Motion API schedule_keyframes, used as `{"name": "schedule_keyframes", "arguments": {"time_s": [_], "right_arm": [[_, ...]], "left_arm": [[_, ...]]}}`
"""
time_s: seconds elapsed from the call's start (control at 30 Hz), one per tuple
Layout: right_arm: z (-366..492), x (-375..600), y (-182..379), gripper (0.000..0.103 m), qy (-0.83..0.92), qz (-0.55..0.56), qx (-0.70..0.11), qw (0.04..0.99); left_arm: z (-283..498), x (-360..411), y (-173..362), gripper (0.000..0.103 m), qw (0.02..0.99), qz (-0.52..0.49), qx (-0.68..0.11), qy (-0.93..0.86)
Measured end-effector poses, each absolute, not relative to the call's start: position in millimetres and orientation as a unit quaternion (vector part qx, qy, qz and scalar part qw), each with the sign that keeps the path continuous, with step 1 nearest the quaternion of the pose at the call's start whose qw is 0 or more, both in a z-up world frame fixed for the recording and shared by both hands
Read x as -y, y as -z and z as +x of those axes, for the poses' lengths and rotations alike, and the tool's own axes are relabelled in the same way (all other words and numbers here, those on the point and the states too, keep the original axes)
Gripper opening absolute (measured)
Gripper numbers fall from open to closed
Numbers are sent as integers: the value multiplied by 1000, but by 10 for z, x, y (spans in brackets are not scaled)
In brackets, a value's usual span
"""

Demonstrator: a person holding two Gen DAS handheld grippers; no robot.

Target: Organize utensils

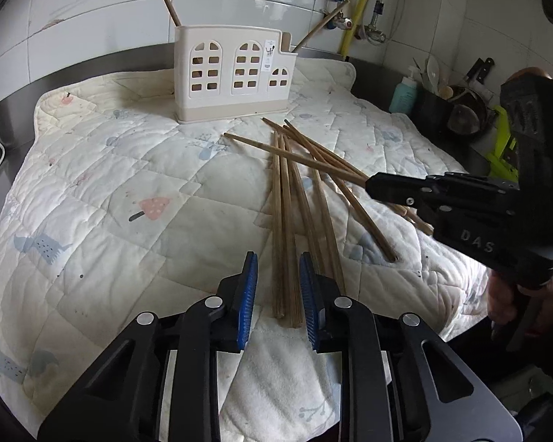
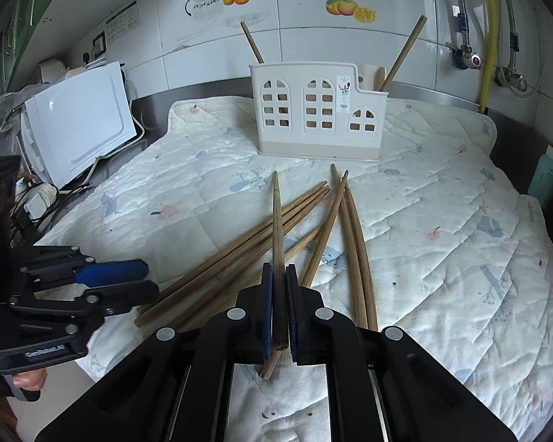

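Chopsticks [image 1: 306, 191]: right wrist view alone shows right jaws pinching one chopstick [image 2: 277, 243]; left jaws spread.

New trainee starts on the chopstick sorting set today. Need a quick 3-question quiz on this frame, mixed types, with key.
1. True or false: the right gripper is shut on a chopstick.
2. How many chopsticks already stand in the holder? A) none B) two C) five
3. Fill in: the left gripper is ____, hovering above the loose chopsticks on the quilted mat.

Key: 1 true; 2 B; 3 open
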State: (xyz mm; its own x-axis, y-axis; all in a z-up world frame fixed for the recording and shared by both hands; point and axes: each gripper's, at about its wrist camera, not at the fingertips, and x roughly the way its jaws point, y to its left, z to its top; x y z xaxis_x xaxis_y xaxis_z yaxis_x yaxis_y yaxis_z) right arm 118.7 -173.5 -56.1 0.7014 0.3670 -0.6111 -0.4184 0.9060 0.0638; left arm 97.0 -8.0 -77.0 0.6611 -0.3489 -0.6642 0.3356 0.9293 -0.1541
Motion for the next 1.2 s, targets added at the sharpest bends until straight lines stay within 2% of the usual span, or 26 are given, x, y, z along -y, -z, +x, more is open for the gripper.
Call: {"name": "schedule_keyframes", "arguments": {"time_s": [0.13,0.17,0.63,0.77,0.87,1.2], "right_arm": [[1103,1809,408,7,-217,-28,-305,927],[1084,1824,375,7,-218,-24,-301,928],[969,1902,151,7,-224,-10,-279,934],[966,1920,132,7,-226,-2,-279,933],[966,1933,96,7,-225,2,-279,934],[918,2022,-91,7,-222,10,-258,940]], "left_arm": [[1009,74,823,21,910,-14,-372,183],[1015,76,840,14,908,-15,-375,185],[1067,91,952,14,910,-21,-380,168],[1025,200,962,13,918,9,-369,149],[1016,229,949,7,922,12,-364,135],[1119,175,918,5,908,-33,-386,158]]}}
